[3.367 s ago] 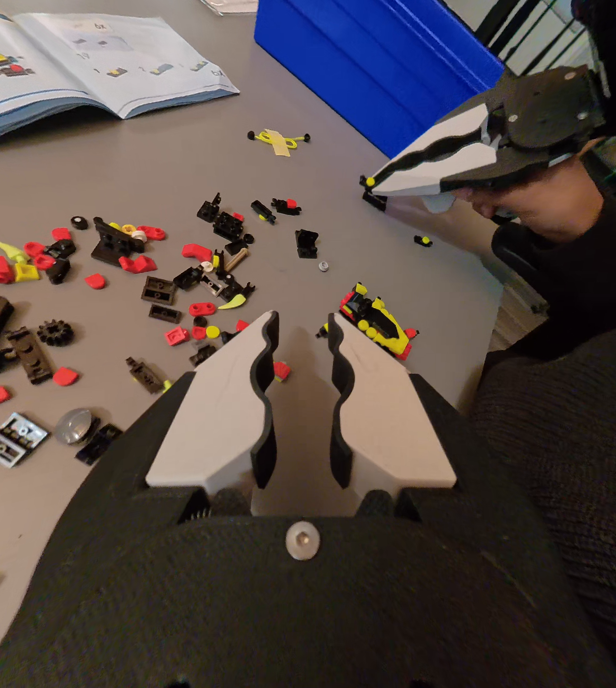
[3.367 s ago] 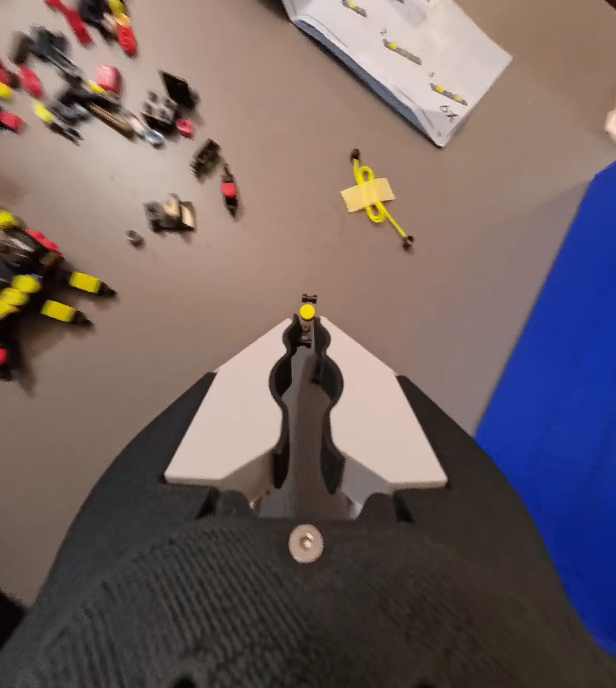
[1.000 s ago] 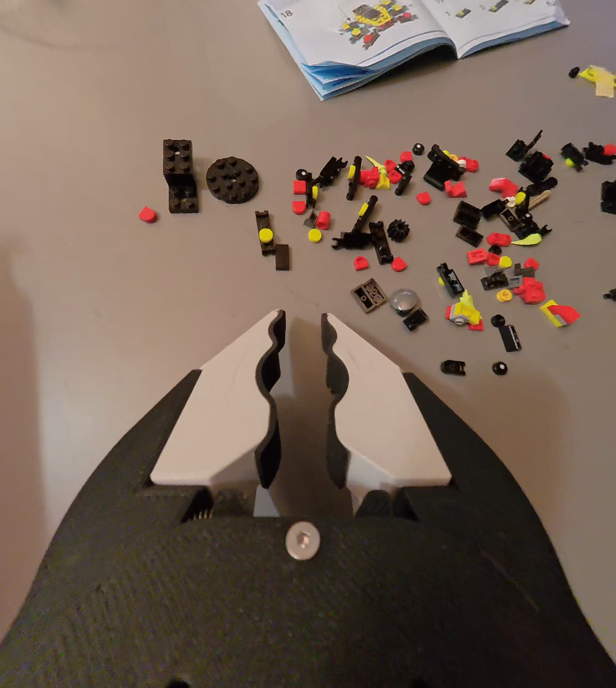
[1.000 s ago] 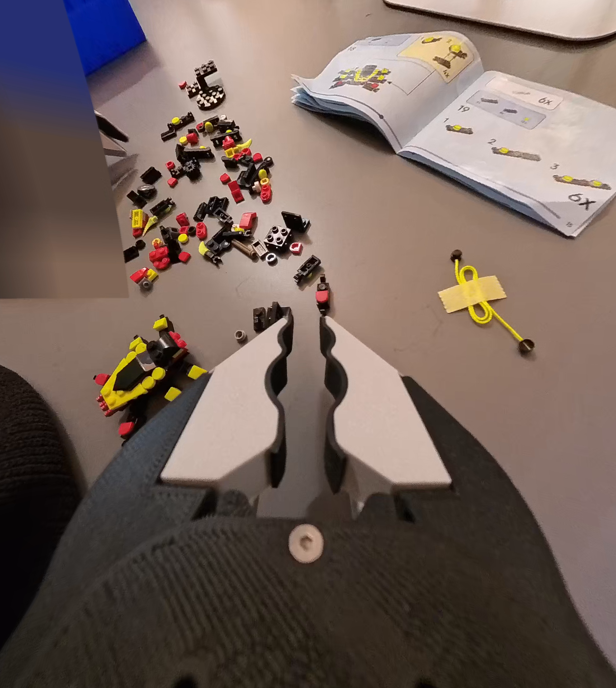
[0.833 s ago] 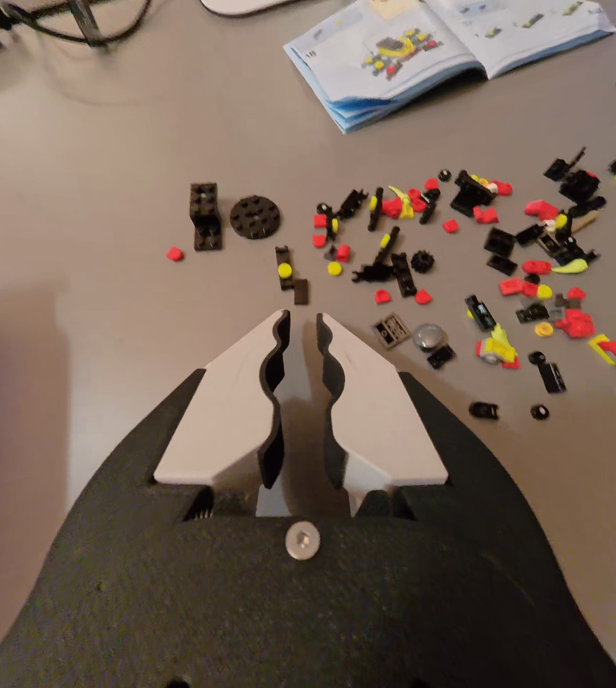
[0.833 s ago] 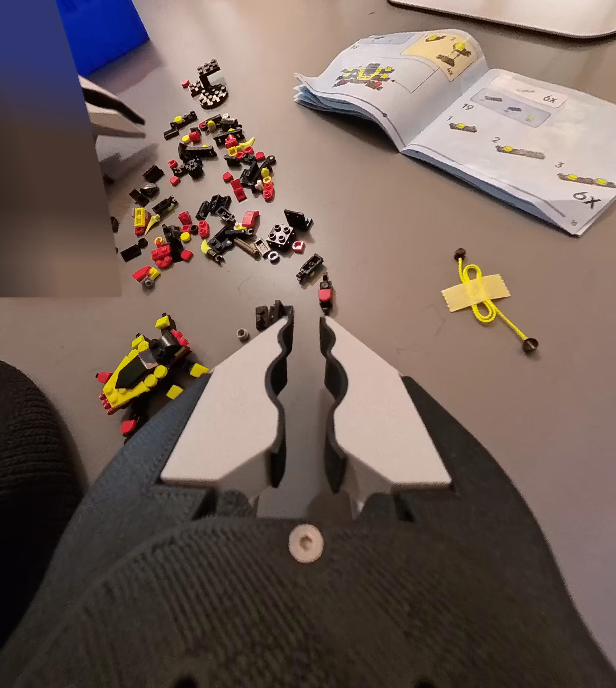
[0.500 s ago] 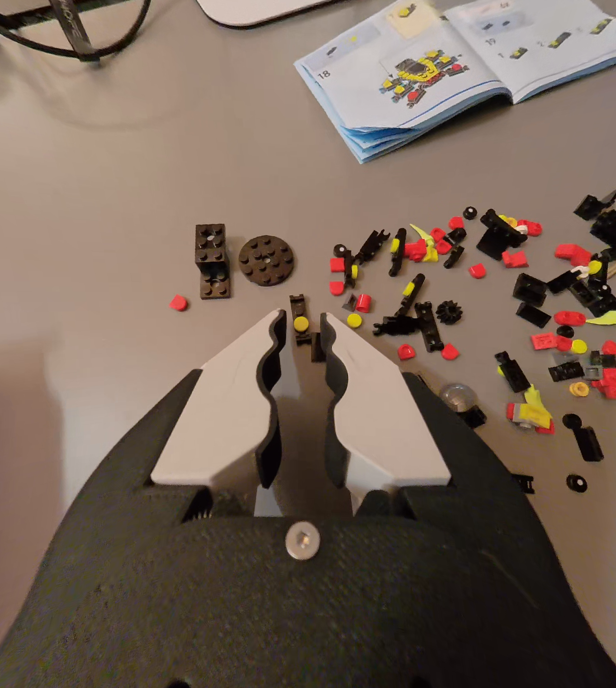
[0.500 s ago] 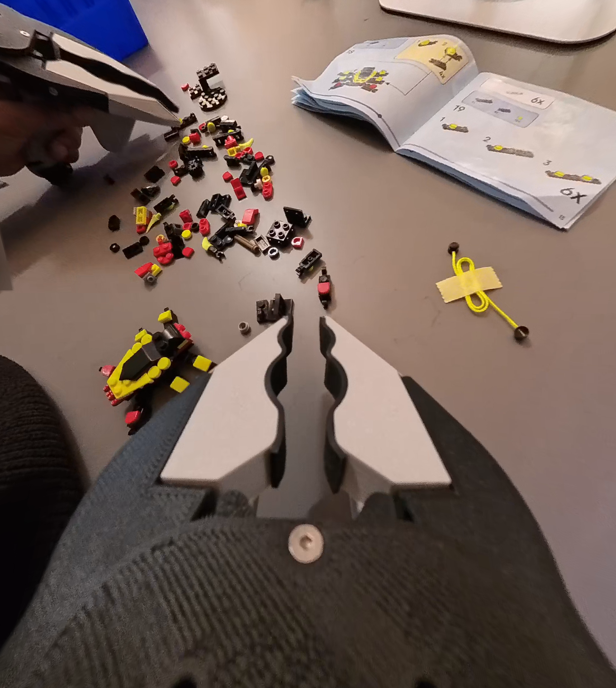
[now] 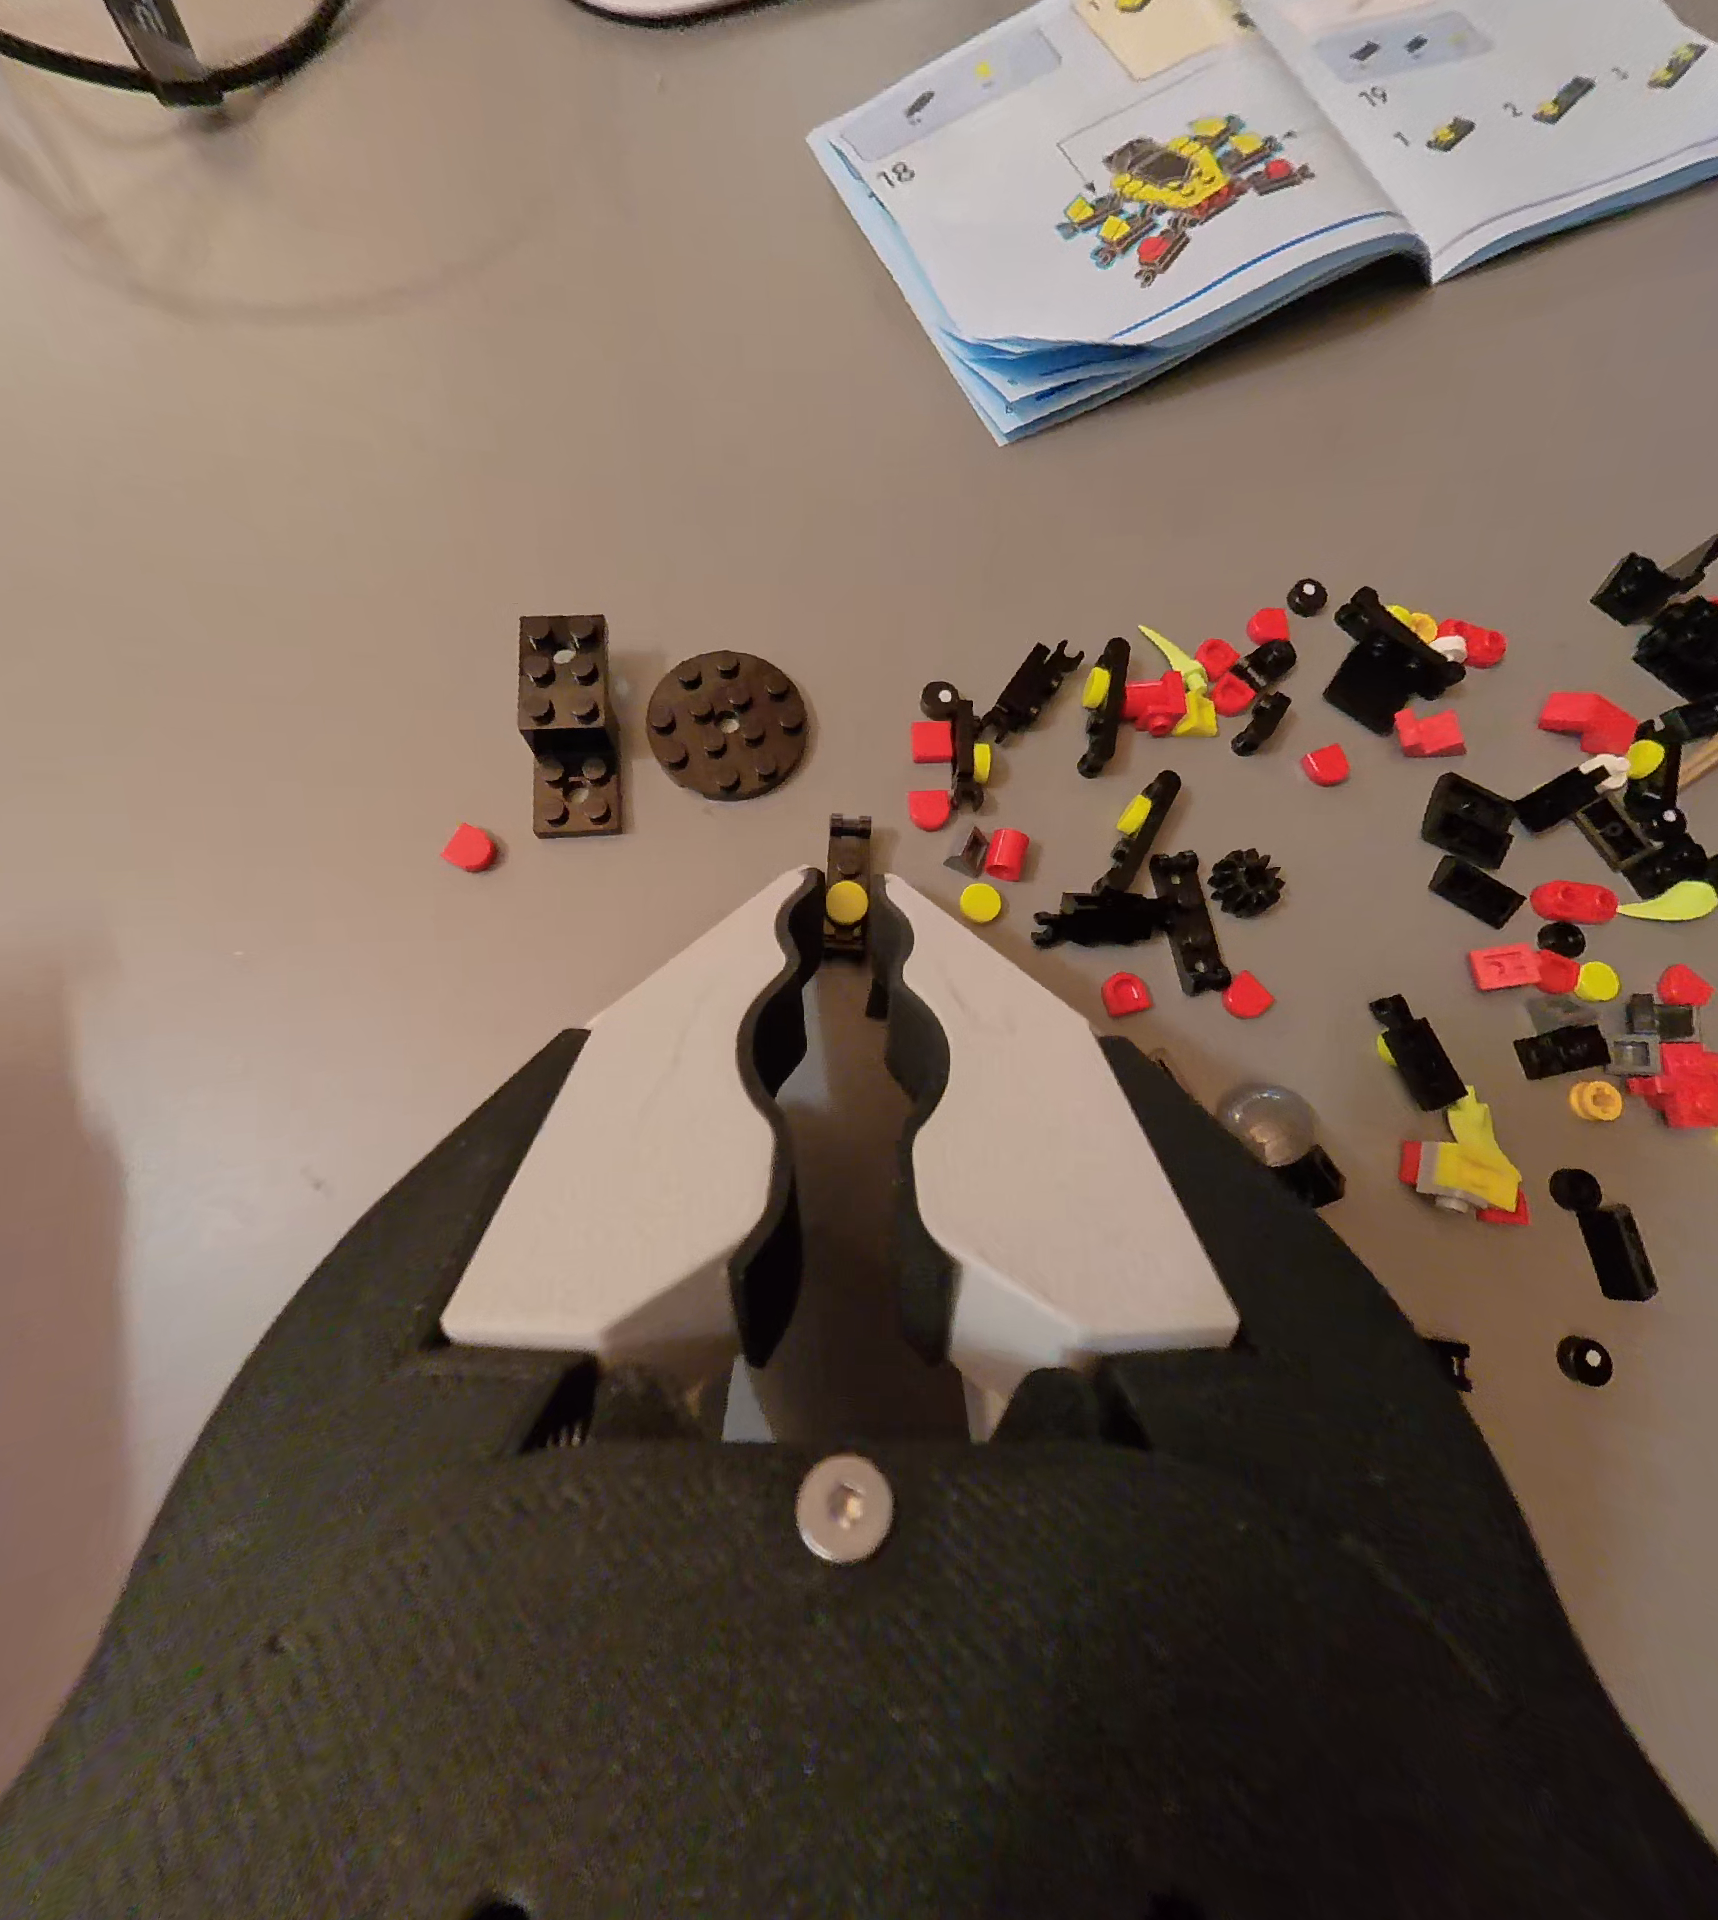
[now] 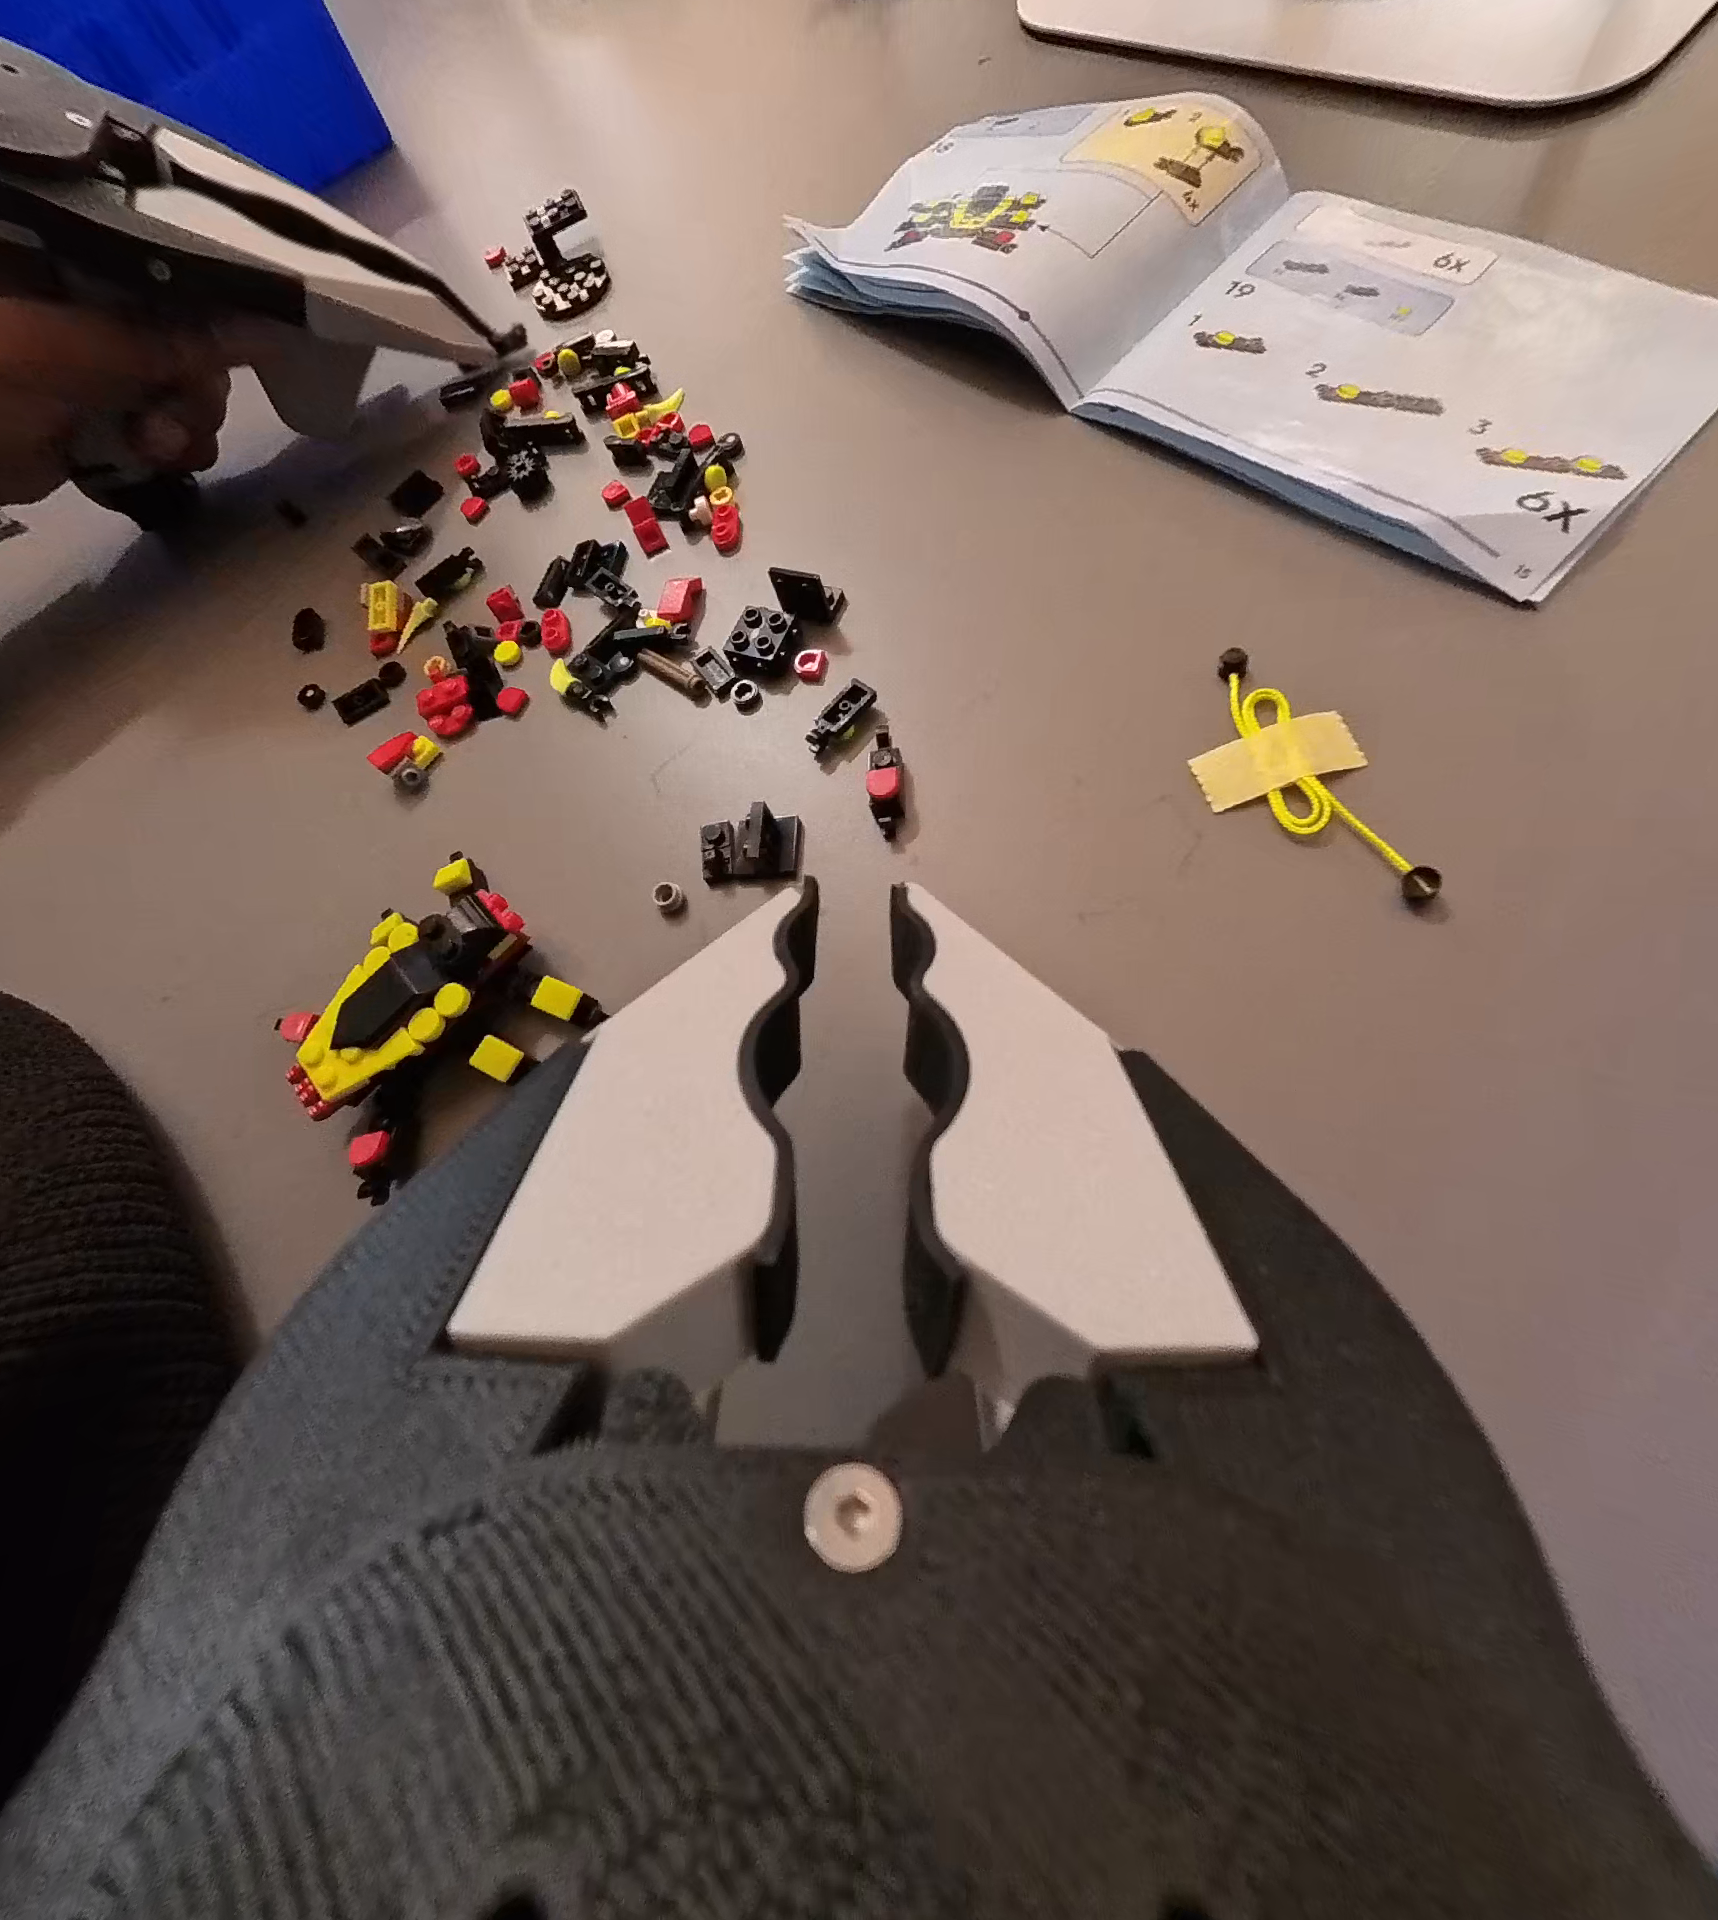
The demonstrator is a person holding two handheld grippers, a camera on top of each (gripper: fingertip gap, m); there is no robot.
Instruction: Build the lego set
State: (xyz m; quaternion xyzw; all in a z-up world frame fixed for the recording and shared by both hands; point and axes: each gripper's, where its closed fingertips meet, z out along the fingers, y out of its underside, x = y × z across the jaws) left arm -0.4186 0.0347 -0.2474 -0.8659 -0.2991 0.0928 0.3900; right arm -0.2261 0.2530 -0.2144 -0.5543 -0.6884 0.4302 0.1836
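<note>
Our left gripper (image 9: 844, 902) no longer hangs spread over the built model near the tabletop's edge; we have swung it to the far-left end of the loose pieces, lowered it, and its jaws now pinch a narrow black plate with a yellow stud (image 9: 846, 891), which half a second ago lay free just ahead of them. Our right gripper (image 10: 853, 891) has let go of the small black-and-yellow piece it pinched earlier; its jaws now stand apart, with nothing between them.
</note>
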